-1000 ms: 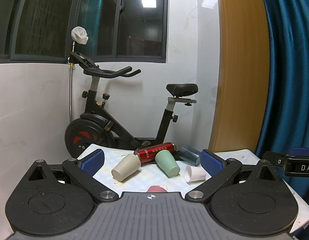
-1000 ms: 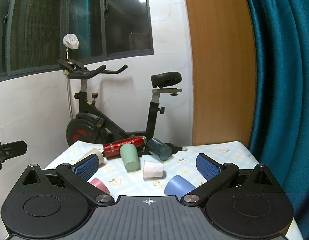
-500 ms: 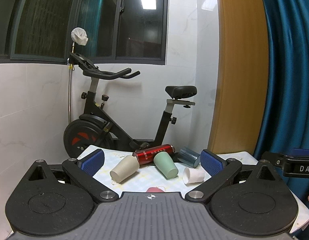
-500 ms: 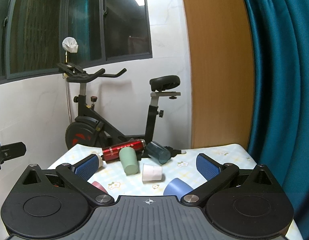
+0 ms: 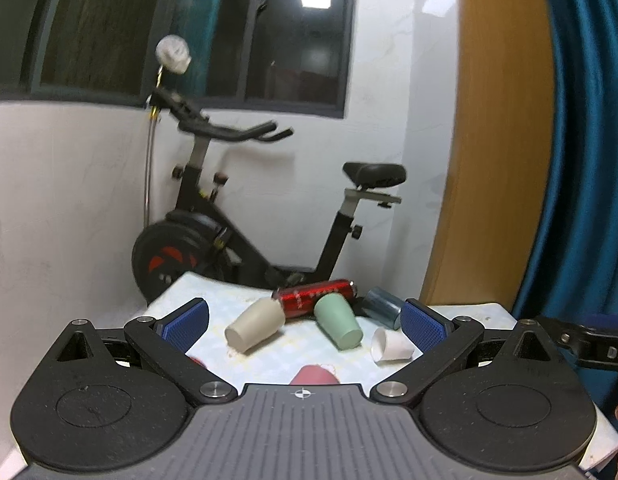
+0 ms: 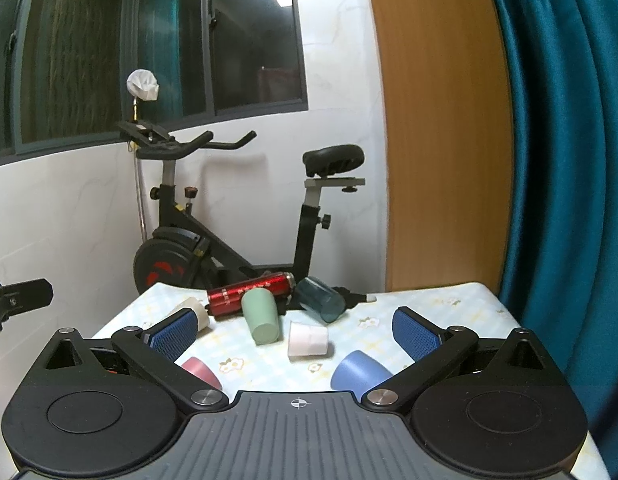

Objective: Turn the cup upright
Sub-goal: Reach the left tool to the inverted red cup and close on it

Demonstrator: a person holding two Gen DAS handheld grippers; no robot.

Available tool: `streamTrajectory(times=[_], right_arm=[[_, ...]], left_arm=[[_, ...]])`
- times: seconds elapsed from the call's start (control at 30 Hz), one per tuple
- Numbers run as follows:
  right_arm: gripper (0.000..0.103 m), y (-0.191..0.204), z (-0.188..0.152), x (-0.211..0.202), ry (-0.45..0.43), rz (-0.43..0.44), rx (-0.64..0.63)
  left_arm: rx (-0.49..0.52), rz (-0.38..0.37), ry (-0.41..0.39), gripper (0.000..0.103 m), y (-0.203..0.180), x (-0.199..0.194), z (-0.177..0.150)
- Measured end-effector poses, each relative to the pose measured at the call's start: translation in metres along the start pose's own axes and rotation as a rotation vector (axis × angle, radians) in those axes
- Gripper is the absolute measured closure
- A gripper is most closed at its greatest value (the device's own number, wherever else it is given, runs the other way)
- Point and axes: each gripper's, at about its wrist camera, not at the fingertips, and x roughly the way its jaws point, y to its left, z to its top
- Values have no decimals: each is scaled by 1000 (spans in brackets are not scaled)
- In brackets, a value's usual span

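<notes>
Both grippers — left [image 5: 305,316] and right [image 6: 295,326] — are hanging wide open and holding nothing above the table [image 6: 429,304], where cups are lying tipped over — green cup [image 6: 261,318] beside the red can [image 6: 249,294].

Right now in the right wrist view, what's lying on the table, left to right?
Beige cup → red cup → red bottle → green cup → white cup → dark teal cup → blue cup.

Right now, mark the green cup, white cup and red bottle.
green cup [image 6: 261,318], right wrist view, side wall.
white cup [image 6: 308,339], right wrist view, side wall.
red bottle [image 6: 249,290], right wrist view, mid-body.
</notes>
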Motion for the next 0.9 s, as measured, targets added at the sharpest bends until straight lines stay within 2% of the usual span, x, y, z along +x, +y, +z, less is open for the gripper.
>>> streamTrajectory(times=[0.13,0.27,0.37,0.43,0.57,0.9], right_arm=[[0,-4,-2,8,17,16,35],[0,-7,-3,16,-4,19,54],[0,-11,-1,25,-31,-12,70],[0,-13,0,33,-41,-20,88],[0,-19,3,55,-20,1,132],[0,-17,-7,112,62,10,168]], left_arm=[[-91,43,52,0,31,15,-3],[-232,118,68,1,74,27,-4],[-323,160,77,1,103,39,-3],[-345,184,92,2,115,48,-3],[-320,229,118,2,123,71,-6],[-200,230,298,4,142,150,-47]])
